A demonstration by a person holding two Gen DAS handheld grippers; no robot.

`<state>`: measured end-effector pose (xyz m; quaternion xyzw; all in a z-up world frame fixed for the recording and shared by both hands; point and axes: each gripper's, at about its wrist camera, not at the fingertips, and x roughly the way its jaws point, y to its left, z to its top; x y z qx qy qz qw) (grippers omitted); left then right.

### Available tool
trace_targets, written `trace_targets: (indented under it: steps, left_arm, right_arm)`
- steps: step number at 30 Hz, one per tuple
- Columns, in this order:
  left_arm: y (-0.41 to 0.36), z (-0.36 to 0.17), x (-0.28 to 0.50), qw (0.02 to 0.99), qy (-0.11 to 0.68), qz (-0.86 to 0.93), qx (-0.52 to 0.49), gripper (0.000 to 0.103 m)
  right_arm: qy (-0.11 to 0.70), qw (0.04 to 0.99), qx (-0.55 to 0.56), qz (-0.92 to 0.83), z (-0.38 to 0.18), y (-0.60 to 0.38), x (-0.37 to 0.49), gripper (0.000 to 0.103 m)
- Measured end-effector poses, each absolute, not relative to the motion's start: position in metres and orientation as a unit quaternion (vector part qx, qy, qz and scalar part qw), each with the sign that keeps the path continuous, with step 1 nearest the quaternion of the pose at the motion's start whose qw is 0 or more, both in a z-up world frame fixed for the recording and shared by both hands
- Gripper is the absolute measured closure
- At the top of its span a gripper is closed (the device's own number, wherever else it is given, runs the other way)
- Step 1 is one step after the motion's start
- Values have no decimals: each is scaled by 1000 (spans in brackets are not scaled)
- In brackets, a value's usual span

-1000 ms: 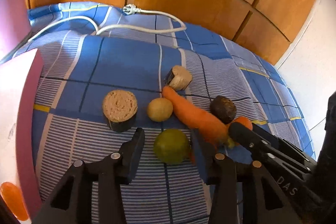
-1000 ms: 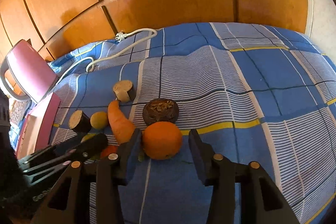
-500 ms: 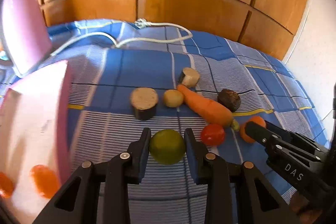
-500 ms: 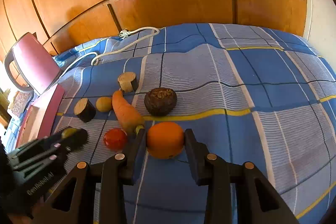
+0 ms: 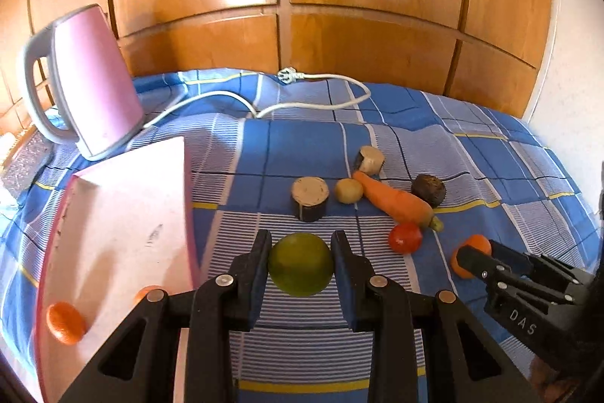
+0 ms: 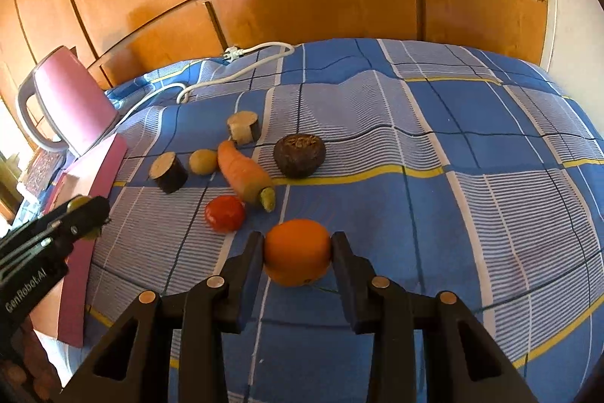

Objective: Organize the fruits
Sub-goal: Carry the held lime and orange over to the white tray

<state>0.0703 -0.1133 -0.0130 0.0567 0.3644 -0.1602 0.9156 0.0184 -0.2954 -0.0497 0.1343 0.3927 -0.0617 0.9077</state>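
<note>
Two grippers carry print: "GenRobot.AI" on the left gripper, clamped on a green fruit; "DAS" on the right gripper, clamped on an orange. One pink tray holds two small orange fruits.

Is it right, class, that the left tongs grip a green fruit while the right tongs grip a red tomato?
Not quite. The right tongs grip an orange, as the right wrist view shows; the red tomato lies on the blue cloth beside them. The left tongs do grip the green fruit.
</note>
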Motion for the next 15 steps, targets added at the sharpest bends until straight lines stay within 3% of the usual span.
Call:
trace_targets:
  steps: [15]
  left_arm:
    - [-83, 6, 54, 930, 339, -135, 51, 71]
  right_arm:
    - [395, 911, 115, -37, -45, -264, 10, 67]
